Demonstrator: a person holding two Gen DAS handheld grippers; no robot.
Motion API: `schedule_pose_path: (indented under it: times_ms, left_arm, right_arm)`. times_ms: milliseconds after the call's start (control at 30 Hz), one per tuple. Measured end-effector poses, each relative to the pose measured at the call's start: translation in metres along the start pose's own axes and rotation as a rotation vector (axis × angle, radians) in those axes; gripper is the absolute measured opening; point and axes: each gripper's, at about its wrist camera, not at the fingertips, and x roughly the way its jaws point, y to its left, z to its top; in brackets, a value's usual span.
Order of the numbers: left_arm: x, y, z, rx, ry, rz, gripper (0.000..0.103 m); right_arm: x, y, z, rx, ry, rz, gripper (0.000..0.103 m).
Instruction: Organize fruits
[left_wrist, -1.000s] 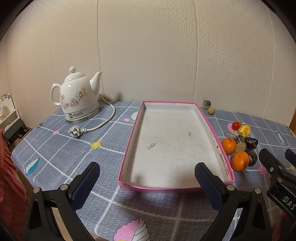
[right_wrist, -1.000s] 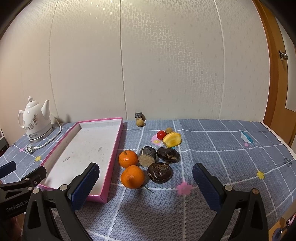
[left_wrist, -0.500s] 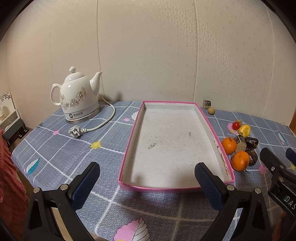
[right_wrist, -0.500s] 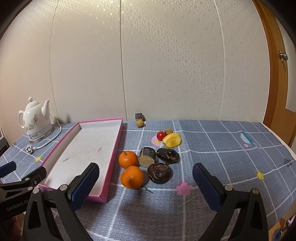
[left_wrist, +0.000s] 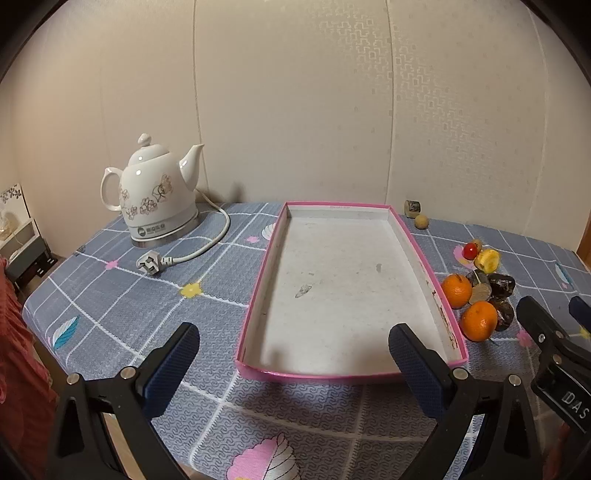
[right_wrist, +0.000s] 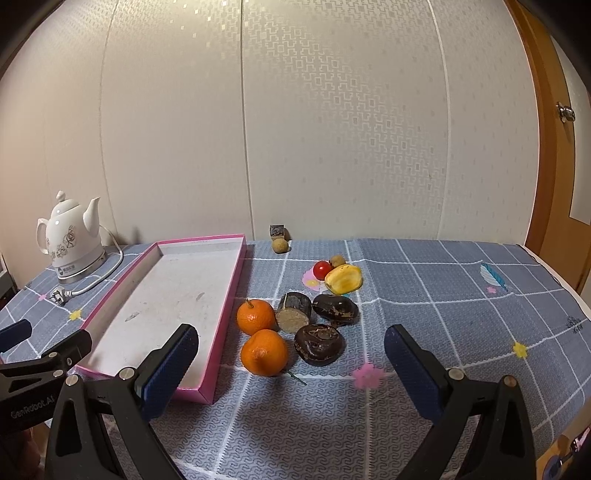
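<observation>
Both grippers hang with jaws spread wide and nothing between them: the right gripper (right_wrist: 288, 354) above the cloth in front of the fruit, the left gripper (left_wrist: 293, 350) over the near end of the pink-rimmed tray (left_wrist: 258, 295).

All fruit lies on the tablecloth (right_wrist: 443, 314) just right of the tray. Nearest its rim are two oranges (right_wrist: 263, 352) (right_wrist: 256, 316), one behind the other. Right of them sit a cut brown cylinder (right_wrist: 294, 316) and two dark glossy pieces (right_wrist: 319, 344) (right_wrist: 335, 309). Farther back lie a yellow fruit (right_wrist: 343, 279), a cherry tomato (right_wrist: 322, 270) and, by the tray's far corner, a small tan ball (right_wrist: 279, 245). Left of the tray stands a white kettle (left_wrist: 155, 195).
</observation>
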Motion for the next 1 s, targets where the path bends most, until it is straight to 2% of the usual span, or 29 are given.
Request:
schedule_pose_path:
  times_ms: [700,767,833,967,1000]
  left_arm:
    - [0.000,-0.011,-0.004,0.053,0.010,-0.010,0.103]
    - [0.000,-0.012,-0.006,0.067,0.018,-0.035,0.103]
    - [0.002,-0.009,-0.008,0.056,0.046,-0.098,0.103]
    - [0.003,0.005,-0.014,-0.037,0.092,-0.281,0.103]
    - [0.003,0.005,-0.016,-0.048,0.088,-0.293,0.103]
  right_arm:
    - [-0.003,-0.010,-0.002,-0.007,-0.023,-0.036,0.103]
    - [-0.004,-0.014,-0.002,-0.002,-0.020,-0.038,0.103]
    - [-0.004,-0.020,-0.001,0.017,-0.011,-0.033,0.103]
    - [-0.005,-0.035,0.002,0.032,0.007,-0.055,0.103]
    - [-0.008,-0.039,0.002,0.030,-0.001,-0.062,0.102]
